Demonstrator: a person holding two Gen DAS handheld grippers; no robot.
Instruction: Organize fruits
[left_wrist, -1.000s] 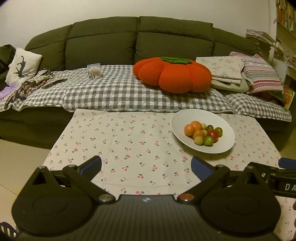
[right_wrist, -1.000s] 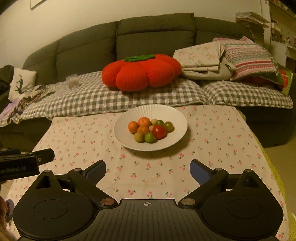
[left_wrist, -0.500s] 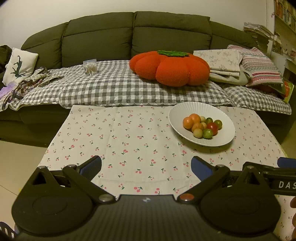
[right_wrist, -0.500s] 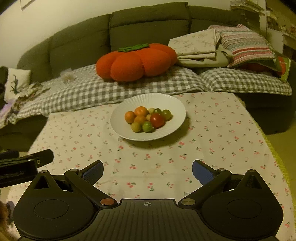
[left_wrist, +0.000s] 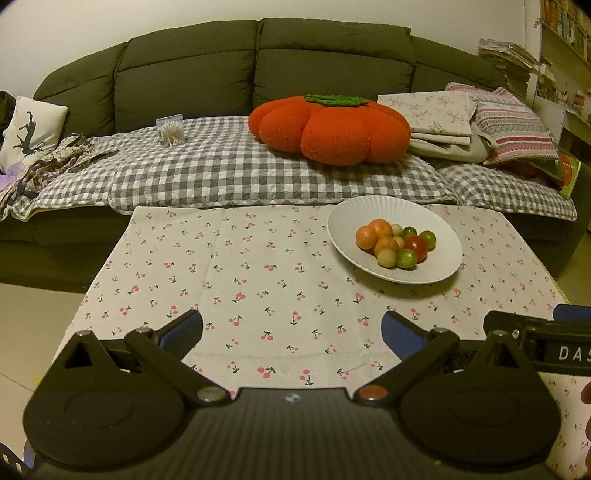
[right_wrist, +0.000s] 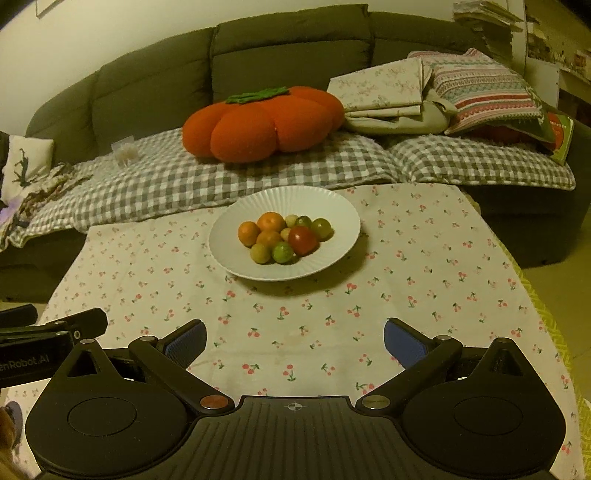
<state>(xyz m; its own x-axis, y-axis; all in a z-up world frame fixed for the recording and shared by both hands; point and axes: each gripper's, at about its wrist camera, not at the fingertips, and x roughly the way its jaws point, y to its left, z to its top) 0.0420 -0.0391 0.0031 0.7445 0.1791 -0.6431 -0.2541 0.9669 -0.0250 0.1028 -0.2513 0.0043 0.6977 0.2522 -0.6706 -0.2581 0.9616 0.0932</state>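
A white ribbed plate (left_wrist: 439, 236) (right_wrist: 343, 218) sits on the cherry-print tablecloth (left_wrist: 240, 266) (right_wrist: 424, 266), toward the far side. It holds several small fruits (left_wrist: 395, 243) (right_wrist: 284, 236): orange, green, yellowish and one red (right_wrist: 303, 240). My left gripper (left_wrist: 291, 332) is open and empty over the near table edge, left of the plate. My right gripper (right_wrist: 294, 339) is open and empty, near the front edge, with the plate straight ahead. The right gripper's body shows at the right edge of the left wrist view (left_wrist: 546, 347).
A dark green sofa (left_wrist: 229, 70) with a grey checked blanket (left_wrist: 221, 170) stands behind the table. On it lie a large orange pumpkin cushion (left_wrist: 332, 125) (right_wrist: 258, 125), folded cloths and pillows (left_wrist: 480, 122), and a small clear box (left_wrist: 170, 130). Floor lies to the left (left_wrist: 37, 317).
Both grippers have moved forward and tilted down a little over the table; the plate now looks nearer and larger. Both stay open and empty.
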